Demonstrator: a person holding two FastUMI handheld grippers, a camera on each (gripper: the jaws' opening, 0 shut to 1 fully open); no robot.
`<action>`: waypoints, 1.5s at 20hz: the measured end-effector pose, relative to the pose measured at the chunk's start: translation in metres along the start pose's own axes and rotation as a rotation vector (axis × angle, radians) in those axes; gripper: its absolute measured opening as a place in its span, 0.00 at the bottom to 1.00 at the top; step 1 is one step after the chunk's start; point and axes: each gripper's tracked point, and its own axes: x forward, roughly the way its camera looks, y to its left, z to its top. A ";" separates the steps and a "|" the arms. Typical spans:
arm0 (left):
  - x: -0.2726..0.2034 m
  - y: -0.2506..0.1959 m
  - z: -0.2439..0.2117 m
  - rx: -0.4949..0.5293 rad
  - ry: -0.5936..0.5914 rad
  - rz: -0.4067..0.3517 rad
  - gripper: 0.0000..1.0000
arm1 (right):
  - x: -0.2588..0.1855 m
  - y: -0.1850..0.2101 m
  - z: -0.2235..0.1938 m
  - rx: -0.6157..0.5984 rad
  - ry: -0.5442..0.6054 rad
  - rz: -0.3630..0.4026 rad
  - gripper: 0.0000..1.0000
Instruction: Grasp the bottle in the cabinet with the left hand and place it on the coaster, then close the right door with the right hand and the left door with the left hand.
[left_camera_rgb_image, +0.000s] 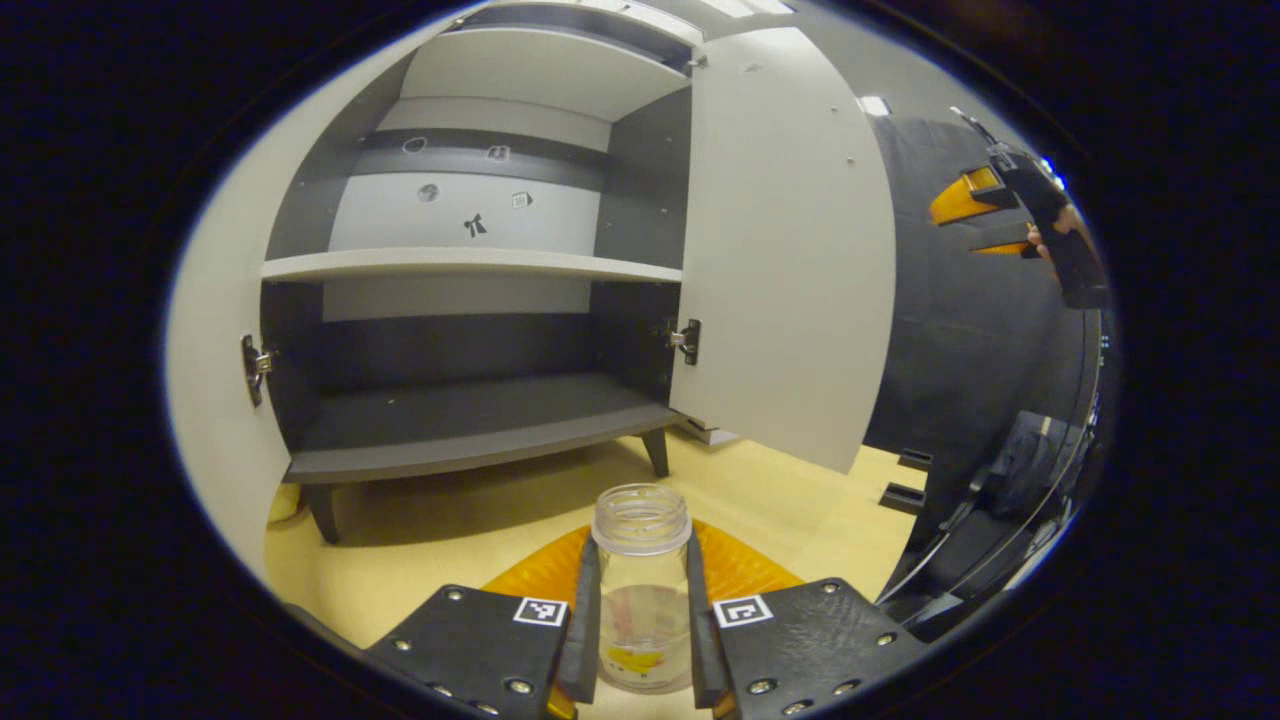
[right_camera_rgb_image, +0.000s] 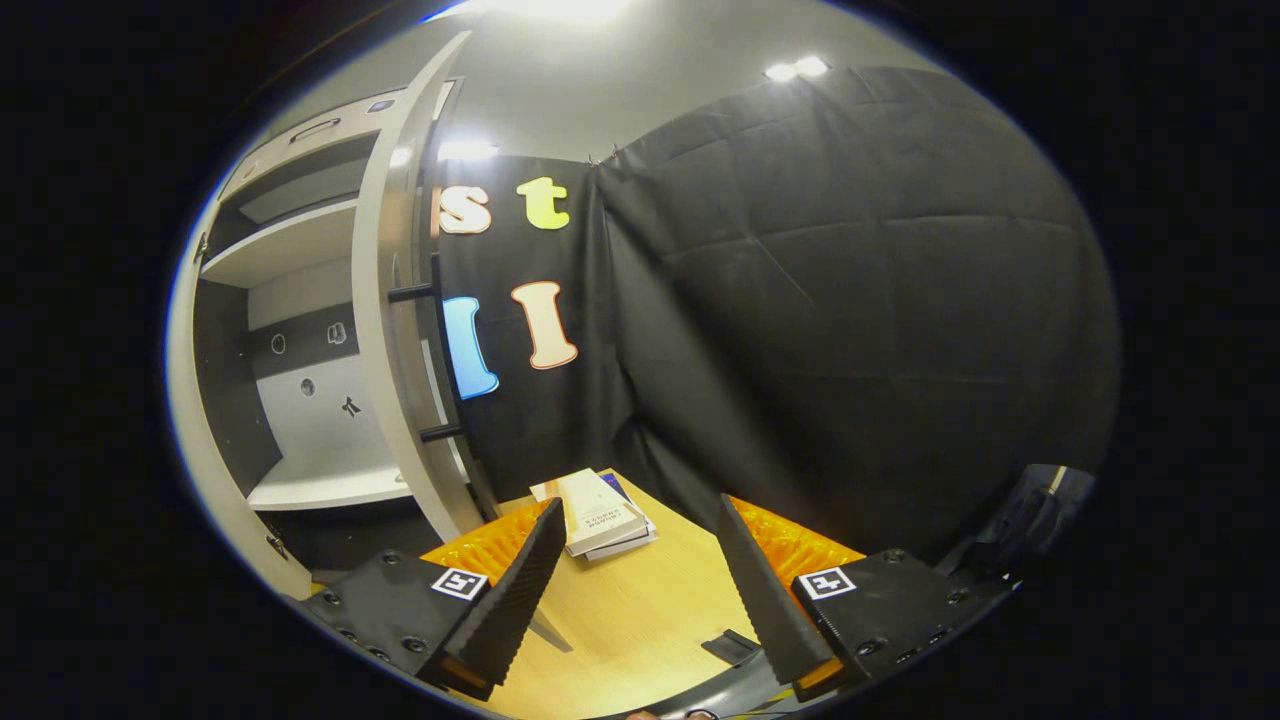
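The left gripper (left_camera_rgb_image: 643, 620) pinches the clear glass bottle (left_camera_rgb_image: 641, 590) upright between its fingers, out in front of the open cabinet (left_camera_rgb_image: 470, 400) above the wooden tabletop (left_camera_rgb_image: 420, 520), while the right gripper (right_camera_rgb_image: 640, 590), jaws spread and empty, hovers nearest the right door (right_camera_rgb_image: 385, 330).

We see a pale wooden floor (left_camera_rgb_image: 420, 560) under black cloth walls (right_camera_rgb_image: 850, 300). A grey ceiling (right_camera_rgb_image: 620, 90) carries bright lights (right_camera_rgb_image: 795, 68). Books (right_camera_rgb_image: 600, 515) lie stacked on the floor near the cloth.
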 end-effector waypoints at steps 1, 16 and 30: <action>0.000 0.000 0.000 0.001 0.003 0.005 0.39 | -0.001 0.001 -0.001 0.000 0.002 0.003 0.94; -0.032 0.004 -0.008 -0.049 0.071 0.047 0.92 | 0.005 0.005 -0.010 0.049 -0.001 0.005 0.95; -0.105 0.032 0.216 0.073 -0.240 0.219 0.94 | 0.046 0.000 0.039 -0.024 -0.120 0.082 0.97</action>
